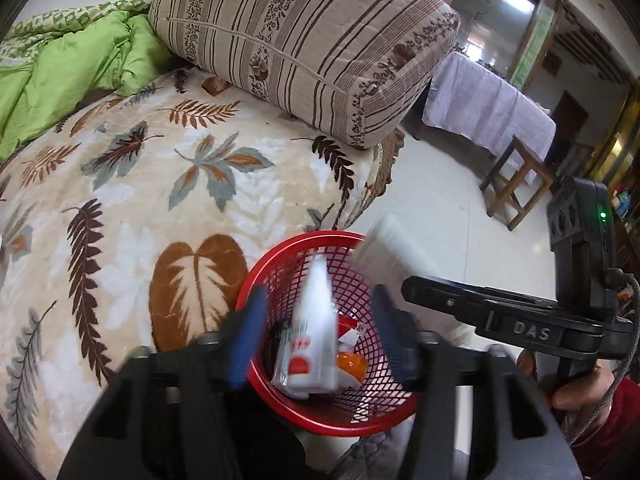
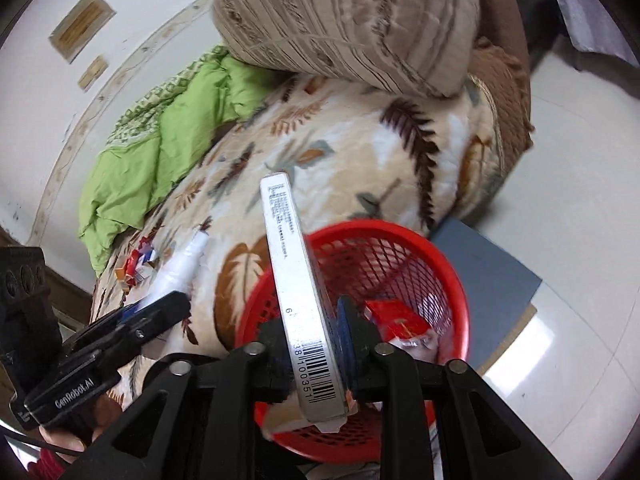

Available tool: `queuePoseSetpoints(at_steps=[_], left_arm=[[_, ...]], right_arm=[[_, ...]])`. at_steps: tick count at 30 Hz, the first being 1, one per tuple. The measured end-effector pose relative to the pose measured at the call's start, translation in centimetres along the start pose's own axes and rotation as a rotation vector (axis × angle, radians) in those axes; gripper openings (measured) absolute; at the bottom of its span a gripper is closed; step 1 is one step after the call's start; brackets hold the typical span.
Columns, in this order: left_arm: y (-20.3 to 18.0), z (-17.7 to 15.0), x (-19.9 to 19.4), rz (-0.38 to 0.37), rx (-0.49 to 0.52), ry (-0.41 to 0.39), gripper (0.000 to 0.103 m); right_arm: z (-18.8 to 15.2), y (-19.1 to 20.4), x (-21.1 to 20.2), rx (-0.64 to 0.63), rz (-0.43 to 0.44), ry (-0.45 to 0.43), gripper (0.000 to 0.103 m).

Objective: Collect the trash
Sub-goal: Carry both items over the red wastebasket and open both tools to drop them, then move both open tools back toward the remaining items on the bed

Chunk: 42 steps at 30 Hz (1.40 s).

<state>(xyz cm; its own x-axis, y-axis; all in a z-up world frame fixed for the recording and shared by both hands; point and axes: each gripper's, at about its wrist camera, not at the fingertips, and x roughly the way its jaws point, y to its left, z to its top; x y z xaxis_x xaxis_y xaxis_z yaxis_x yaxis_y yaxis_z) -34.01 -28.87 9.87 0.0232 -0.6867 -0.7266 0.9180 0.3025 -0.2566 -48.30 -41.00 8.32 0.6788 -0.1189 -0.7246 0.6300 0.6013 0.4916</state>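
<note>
Your left gripper (image 1: 316, 336) is spread, the white bottle (image 1: 314, 320) loose between its jaws above the red basket (image 1: 340, 420). Keep the right gripper (image 2: 310, 344) centred over the basket before releasing the flat box (image 2: 300, 300) (grip unclear).

A home bedroom is indicated by a bed (image 1: 160, 184) with pillow (image 1: 304, 40) at 12 o'clock and quilt (image 1: 60, 76) at 10

I see a red mesh basket (image 1: 316, 412) beside a cream blanket (image 1: 132, 200) printed with brown, rust and grey-blue leaves. The quilt (image 1: 60, 76) is bright green, with a green-and-white patterned edge. The cushion (image 1: 304, 48) is beige — dark brown stripes and floral bands. A white bottle (image 1: 314, 328) bears a red-and-orange label; the white box (image 2: 300, 300) carries a black barcode. My tools are black with blue pads (image 1: 250, 336).
</note>
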Motion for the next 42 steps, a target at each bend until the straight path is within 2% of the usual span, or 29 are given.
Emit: queuePoseSetpoints(at_steps=[1, 6, 14, 19, 28, 31, 35, 39, 42], left_arm=[[0.1, 0.0, -0.1, -0.004, -0.002, -0.001, 0.056], [2.2, -0.1, -2.1, 0.038, -0.036, -0.037, 0.056], [8.8, -1.7, -6.8, 0.169, -0.158, -0.106, 0.058], [14.5, -3.6, -10.4, 0.278, -0.264, -0.151, 0.060], [27.1, -6.5, -17.0, 0.456, -0.545, -0.234, 0.061], [31.2, -5.7, -18.9, 0.526, -0.606, -0.248, 0.061], [36.4, -3.8, -19.8, 0.578, -0.675, -0.266, 0.061], [42.2, -0.9, -18.7, 0.611, -0.763, -0.262, 0.061], [46.3, 1.2, -16.1, 0.623, -0.818, -0.212, 0.061]], right_arm=[[0.0, -0.2, -0.1, 0.002, -0.016, -0.009, 0.049], [0.6, 0.8, -0.5, -0.043, -0.025, -0.043, 0.050], [1.1, 7.2, 2.2, -0.161, 0.096, -0.009, 0.050], [0.4, 13.0, 5.1, -0.279, 0.177, 0.051, 0.050], [-0.5, 22.1, 9.8, -0.398, 0.279, 0.118, 0.050], [-1.5, 24.6, 11.8, -0.421, 0.317, 0.141, 0.050], [-2.8, 26.5, 14.1, -0.440, 0.342, 0.167, 0.050], [-3.5, 26.7, 15.6, -0.449, 0.337, 0.187, 0.050], [-4.3, 26.2, 16.4, -0.468, 0.317, 0.200, 0.050]])
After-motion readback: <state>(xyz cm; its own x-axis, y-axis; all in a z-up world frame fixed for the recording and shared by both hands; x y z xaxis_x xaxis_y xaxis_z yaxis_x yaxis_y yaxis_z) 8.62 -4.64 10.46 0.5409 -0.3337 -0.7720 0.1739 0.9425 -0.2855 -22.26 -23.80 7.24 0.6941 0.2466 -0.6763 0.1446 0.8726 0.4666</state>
